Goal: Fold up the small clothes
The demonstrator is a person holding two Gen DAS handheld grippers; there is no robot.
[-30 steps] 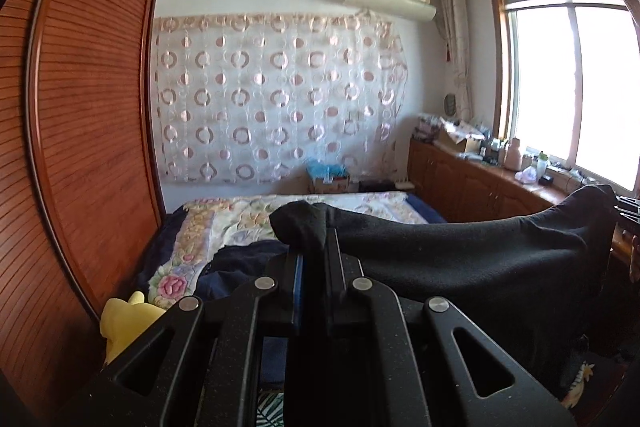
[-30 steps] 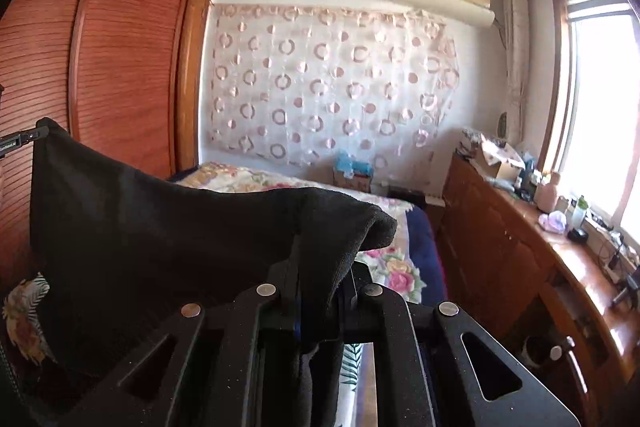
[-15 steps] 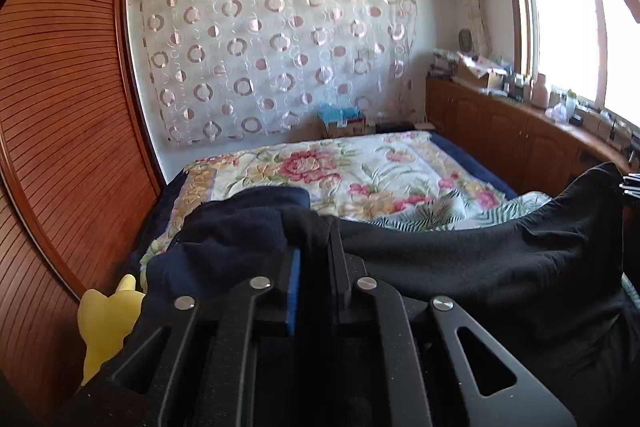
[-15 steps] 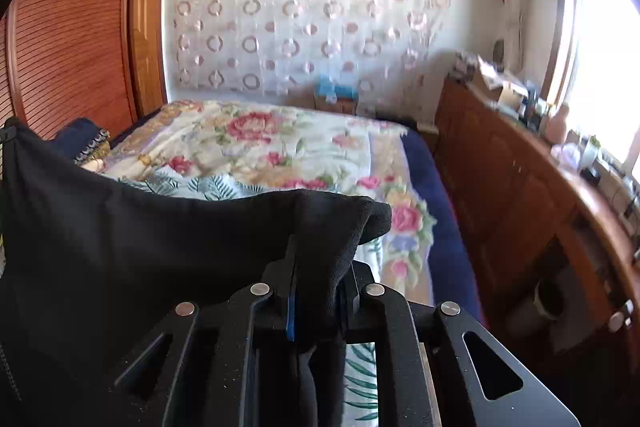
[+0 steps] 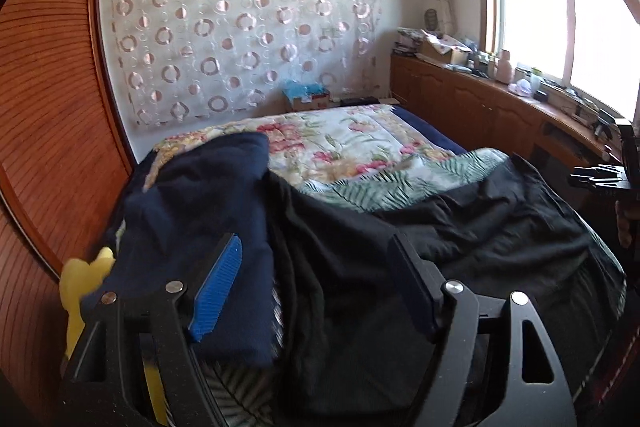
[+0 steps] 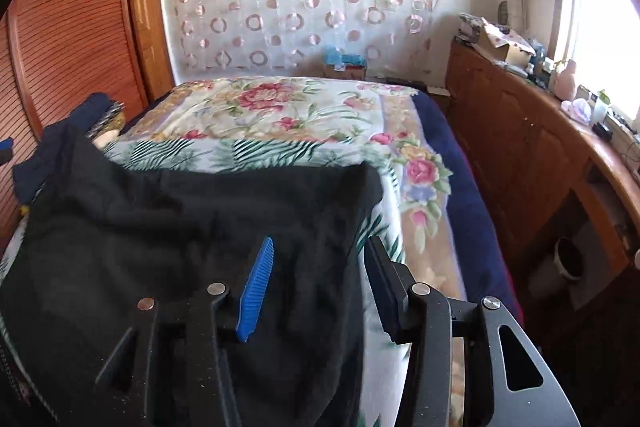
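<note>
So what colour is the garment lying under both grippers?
Black, clearest in the right wrist view.

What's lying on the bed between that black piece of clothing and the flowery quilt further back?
A fern-print sheet shows as a strip between the black garment and the floral quilt. It is clearest in the right wrist view; the left wrist view shows it too.

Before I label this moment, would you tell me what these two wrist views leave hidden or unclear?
- Left wrist view: the black garment's near edge is hidden behind the open left gripper.
- Left wrist view: the yellow object is mostly covered by the navy garment.
- Right wrist view: windowsill items are too small and glare-washed to identify.
</note>
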